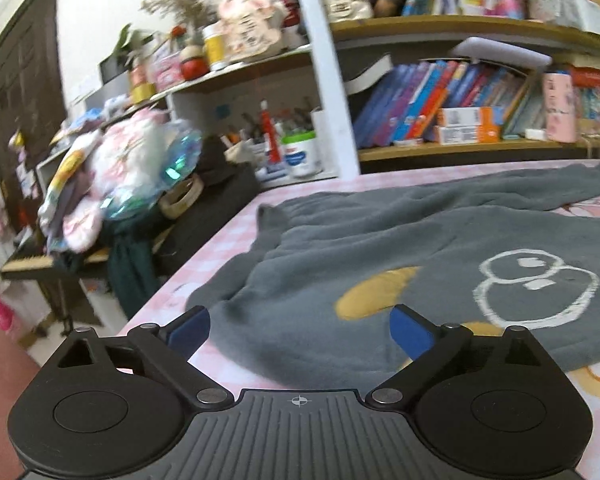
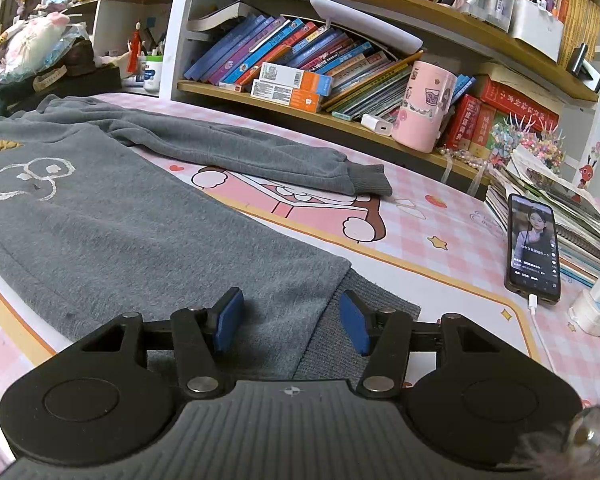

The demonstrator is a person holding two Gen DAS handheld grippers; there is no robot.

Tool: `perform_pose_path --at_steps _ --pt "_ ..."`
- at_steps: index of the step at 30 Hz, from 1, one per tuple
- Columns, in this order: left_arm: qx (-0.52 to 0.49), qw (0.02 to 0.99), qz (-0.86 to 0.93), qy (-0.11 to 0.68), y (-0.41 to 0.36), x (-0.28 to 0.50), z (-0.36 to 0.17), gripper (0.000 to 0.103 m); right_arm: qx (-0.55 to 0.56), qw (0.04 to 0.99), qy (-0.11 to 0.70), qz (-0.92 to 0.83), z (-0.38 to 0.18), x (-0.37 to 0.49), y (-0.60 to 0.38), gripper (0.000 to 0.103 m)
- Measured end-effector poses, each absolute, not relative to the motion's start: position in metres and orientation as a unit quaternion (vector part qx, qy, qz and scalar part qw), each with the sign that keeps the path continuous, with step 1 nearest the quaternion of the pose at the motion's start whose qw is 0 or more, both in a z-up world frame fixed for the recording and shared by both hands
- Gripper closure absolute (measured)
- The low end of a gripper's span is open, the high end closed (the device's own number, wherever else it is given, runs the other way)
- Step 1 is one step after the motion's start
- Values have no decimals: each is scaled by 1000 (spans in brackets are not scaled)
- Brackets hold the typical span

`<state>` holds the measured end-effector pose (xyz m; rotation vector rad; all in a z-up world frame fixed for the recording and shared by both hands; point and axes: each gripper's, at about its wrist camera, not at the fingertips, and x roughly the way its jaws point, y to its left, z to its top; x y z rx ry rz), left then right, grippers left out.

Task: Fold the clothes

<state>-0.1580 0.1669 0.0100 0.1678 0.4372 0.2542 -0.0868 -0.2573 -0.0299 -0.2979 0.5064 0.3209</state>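
A grey sweater with a white outline print and a yellow patch lies spread flat on the pink checked table mat. My left gripper hovers over the sweater's near left edge, its blue pads far apart with nothing held. In the right wrist view the sweater stretches away to the left. One sleeve lies across the mat and ends in a ribbed cuff. My right gripper sits low over the ribbed hem, jaws half spread, and its pads do not press the cloth.
A phone on a white cable lies at the right beside a stack of notebooks. A pink cup and a bookshelf line the far edge. A cluttered pile sits beyond the table's left edge.
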Motion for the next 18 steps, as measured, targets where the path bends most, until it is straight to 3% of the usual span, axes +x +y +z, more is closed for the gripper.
perform_pose_path --at_steps 11,18 --pt "88 967 87 224 148 -152 -1 3 -145 945 248 154 -29 -87 -256 50" --pt "93 971 79 207 145 -152 9 2 -142 946 241 164 -26 -89 -249 41"
